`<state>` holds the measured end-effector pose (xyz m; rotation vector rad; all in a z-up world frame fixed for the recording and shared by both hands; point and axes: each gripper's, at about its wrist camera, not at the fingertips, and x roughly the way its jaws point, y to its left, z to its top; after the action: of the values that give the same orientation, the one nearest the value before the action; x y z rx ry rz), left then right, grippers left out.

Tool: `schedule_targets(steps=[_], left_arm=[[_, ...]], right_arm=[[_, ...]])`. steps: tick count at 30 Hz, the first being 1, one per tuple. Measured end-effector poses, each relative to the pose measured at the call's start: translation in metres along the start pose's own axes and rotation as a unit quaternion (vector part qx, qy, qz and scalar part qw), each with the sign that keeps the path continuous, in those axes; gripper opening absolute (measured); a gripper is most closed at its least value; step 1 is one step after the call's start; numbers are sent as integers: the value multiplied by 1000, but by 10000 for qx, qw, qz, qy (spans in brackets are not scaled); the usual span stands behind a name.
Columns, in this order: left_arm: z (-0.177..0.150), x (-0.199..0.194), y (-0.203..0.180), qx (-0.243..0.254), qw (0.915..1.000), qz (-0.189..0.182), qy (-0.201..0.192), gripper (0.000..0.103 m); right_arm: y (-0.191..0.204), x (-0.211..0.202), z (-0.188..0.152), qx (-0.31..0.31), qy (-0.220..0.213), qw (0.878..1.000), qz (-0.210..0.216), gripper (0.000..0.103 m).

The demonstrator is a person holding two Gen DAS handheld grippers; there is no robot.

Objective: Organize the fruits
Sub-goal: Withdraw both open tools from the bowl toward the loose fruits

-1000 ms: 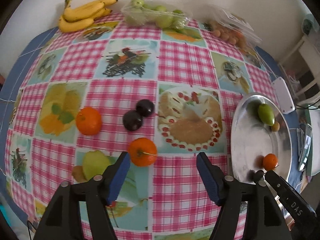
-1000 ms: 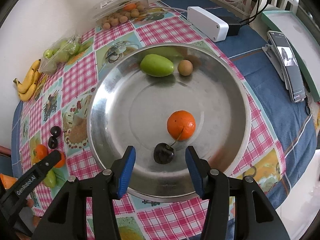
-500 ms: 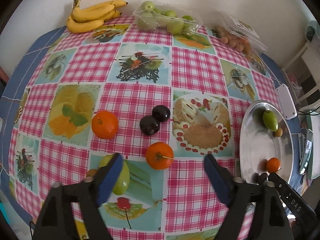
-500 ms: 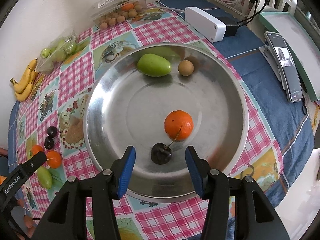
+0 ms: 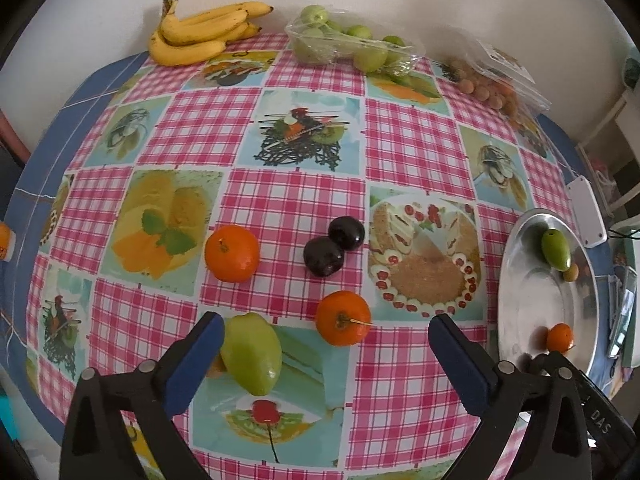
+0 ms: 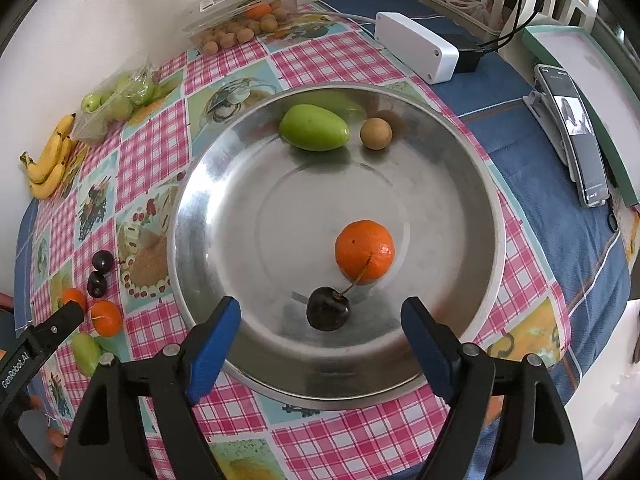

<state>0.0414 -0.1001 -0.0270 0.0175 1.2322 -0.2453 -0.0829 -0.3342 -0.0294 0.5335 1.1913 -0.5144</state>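
My left gripper [image 5: 324, 344] hangs over the checked tablecloth, its jaws opening wide with nothing held. Below it lie a tangerine [image 5: 343, 318] and a green fruit [image 5: 251, 354]; a second tangerine [image 5: 232, 254] and two dark cherries [image 5: 324, 257] sit farther off. My right gripper [image 6: 320, 320] is over the metal tray [image 6: 192, 200], jaws opening. A stemmed dark cherry [image 6: 328, 309] lies on the tray between the pads, untouched. The tray also holds a tangerine [image 6: 365, 250], a green fruit [image 6: 314, 127] and a small brown fruit [image 6: 376, 133].
Bananas [image 5: 200, 34], a bag of green fruits [image 5: 352, 44] and a clear box of small brown fruits [image 5: 492, 84] line the wall side. A white box with a cable [image 6: 416, 52] and a phone on a stand [image 6: 576, 132] sit right of the tray.
The jaws of both grippers have spread wider. The left view has drawn back, so the green fruit and near tangerine now show between its fingers. The cherry has stayed on the tray.
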Motion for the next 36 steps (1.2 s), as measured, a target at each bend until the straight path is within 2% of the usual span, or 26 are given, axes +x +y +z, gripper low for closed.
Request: schedule_targets(steps=[3,4,5,6,27,36], left_arm=[[1,0,3,-30,10000,50,-32,103],[0,0,4,-36,9999,90,-56,103],[1,0,5,-45,9998,149,-85,103],[1,0,5,-49,9998,186,-98,103],[-2,4,11,43,9996,266,11,103],[-1,-2,31,-7,9998,215,-26,103]], right_arm=[[1,1,0,-27,-3,10000,20,84],[2,1,0,-46,-35,10000,46,87],[2,1,0,-53,-65,10000,53,99],[2,0,0,-60,-92,9999,42,103],[13,0,-3,-248,-100,9996,-12,103],[29,-7,-8,-369,-173,9992,-37,103]])
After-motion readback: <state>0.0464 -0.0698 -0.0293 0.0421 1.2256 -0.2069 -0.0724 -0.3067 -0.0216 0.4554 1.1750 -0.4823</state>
